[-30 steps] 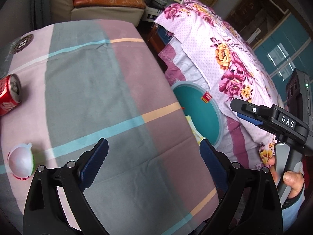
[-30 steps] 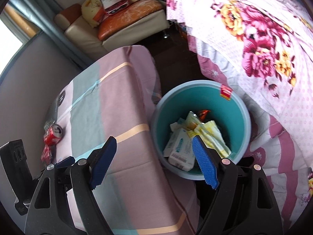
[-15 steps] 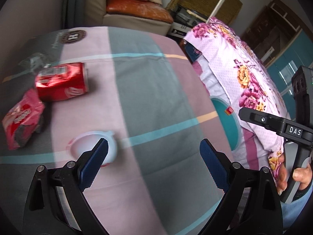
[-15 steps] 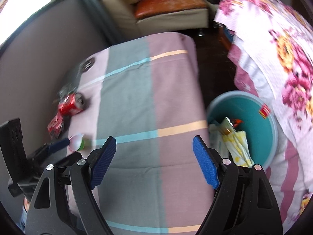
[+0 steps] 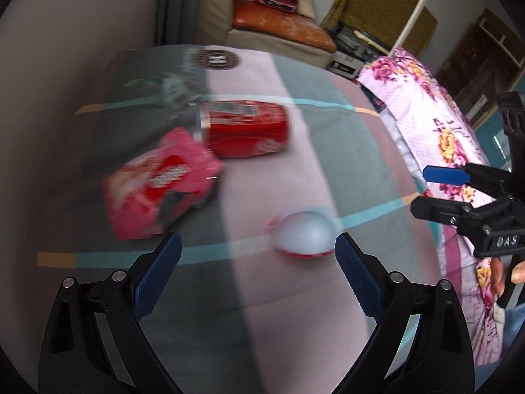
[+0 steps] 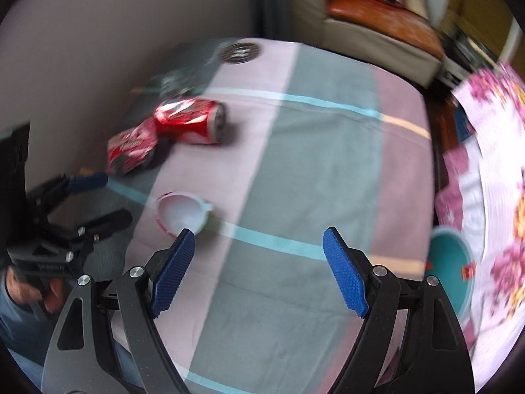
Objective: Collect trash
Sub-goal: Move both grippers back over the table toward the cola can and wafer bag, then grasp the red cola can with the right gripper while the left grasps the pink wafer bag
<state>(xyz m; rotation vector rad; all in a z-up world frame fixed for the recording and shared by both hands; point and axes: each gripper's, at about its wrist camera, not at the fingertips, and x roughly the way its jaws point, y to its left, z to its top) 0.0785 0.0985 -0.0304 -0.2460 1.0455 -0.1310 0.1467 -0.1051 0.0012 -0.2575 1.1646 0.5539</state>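
Note:
Three pieces of trash lie on the striped tablecloth (image 5: 295,312): a red soda can (image 5: 246,129) (image 6: 190,121) on its side, a red snack wrapper (image 5: 160,187) (image 6: 131,147) beside it, and a small white cup (image 5: 303,234) (image 6: 180,211) tipped over. My left gripper (image 5: 257,243) (image 6: 105,198) hovers open just short of the cup, which sits near its right fingertip. My right gripper (image 6: 259,234) (image 5: 430,192) is open and empty, with the cup by its left fingertip. The teal bin (image 6: 449,262) stands on the floor off the table's right edge.
A crumpled dark wrapper (image 5: 170,88) lies behind the can, near the wall. A bed with a floral quilt (image 5: 426,98) runs along the right side of the table. A sofa (image 5: 279,26) stands beyond the far edge. A hand (image 6: 29,295) holds the left gripper's handle.
Both grippers have swept left across the table, away from the bin. The can, wrapper and cup have come toward the middle of both views. Both stayed open.

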